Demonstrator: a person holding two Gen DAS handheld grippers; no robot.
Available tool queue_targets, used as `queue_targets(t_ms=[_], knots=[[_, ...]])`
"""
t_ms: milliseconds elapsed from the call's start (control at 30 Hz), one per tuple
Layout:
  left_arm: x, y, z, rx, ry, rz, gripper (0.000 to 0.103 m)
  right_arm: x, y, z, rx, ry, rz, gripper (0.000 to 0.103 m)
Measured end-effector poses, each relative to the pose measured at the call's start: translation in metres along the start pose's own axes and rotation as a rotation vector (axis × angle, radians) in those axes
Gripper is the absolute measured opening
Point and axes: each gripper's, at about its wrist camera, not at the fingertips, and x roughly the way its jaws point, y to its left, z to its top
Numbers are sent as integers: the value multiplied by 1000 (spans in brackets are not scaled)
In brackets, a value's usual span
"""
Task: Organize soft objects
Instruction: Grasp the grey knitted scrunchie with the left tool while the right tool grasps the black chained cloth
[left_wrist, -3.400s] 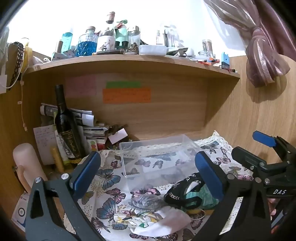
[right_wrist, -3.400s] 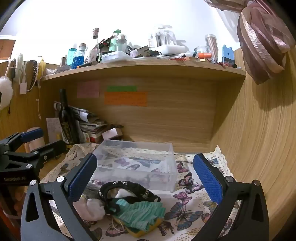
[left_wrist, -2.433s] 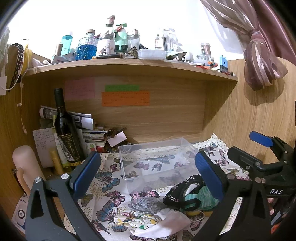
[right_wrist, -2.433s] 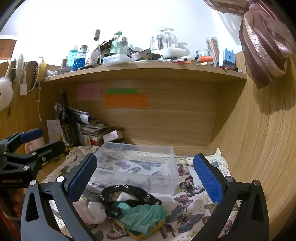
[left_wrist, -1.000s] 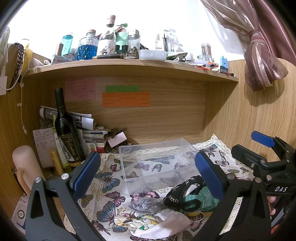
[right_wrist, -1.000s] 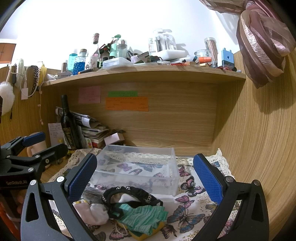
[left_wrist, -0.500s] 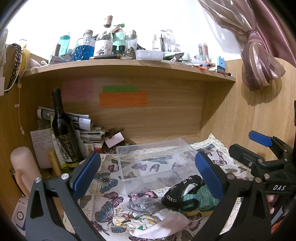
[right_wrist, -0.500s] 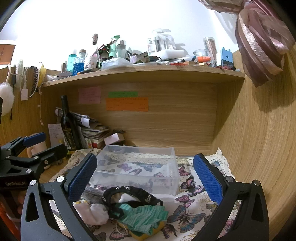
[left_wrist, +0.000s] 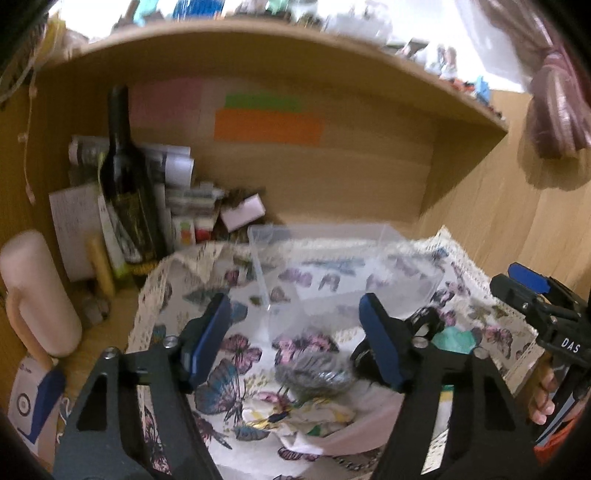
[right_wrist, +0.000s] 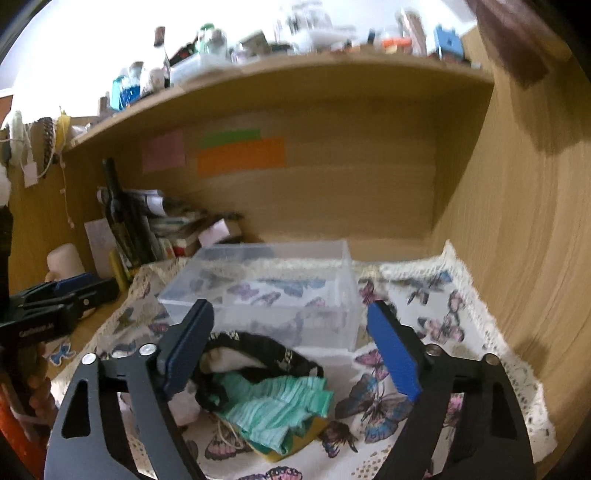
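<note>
Both grippers have dropped toward the butterfly cloth (right_wrist: 436, 306) since half a second ago, and both views now smear with motion where they were sharp. Each has also narrowed its jaws, though they remain apart and hold nothing: the left gripper (left_wrist: 295, 339) frames a grey crumpled piece (left_wrist: 314, 373), while the right gripper (right_wrist: 291, 350) sits over a black band (right_wrist: 258, 350) and a green pleated cloth (right_wrist: 280, 402). These soft things lie heaped together on the cloth, just in front of the clear bin (right_wrist: 266, 288), which looks empty. Judging by the tangle, the main risk is that a pinch catches the cloth underneath or drags a neighbouring piece along, since the black band loops over the green one. Coming in this fast, a finger could also knock the light bin backward toward the wine bottle (left_wrist: 125, 192).
</note>
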Motion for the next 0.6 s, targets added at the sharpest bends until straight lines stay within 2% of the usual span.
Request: queue_targets(t_ms=[200,367,400,500,600], knots=[[34,7,-19,-5,158,-25,68,24,-7,-13,22,98,59,80],[45,0,-28,20,214,-57,68,44,-2,-20,14,163,106,80],[46,-3,-28,26,223,-66,70,48,0,-21,12,177,119,80],[51,-7,-30,37,232,-78,87,59,8,-23,-2,215,143,82],[60,-10,-32,57,254,-70,90,71,15,-27,-21,256,148,82]])
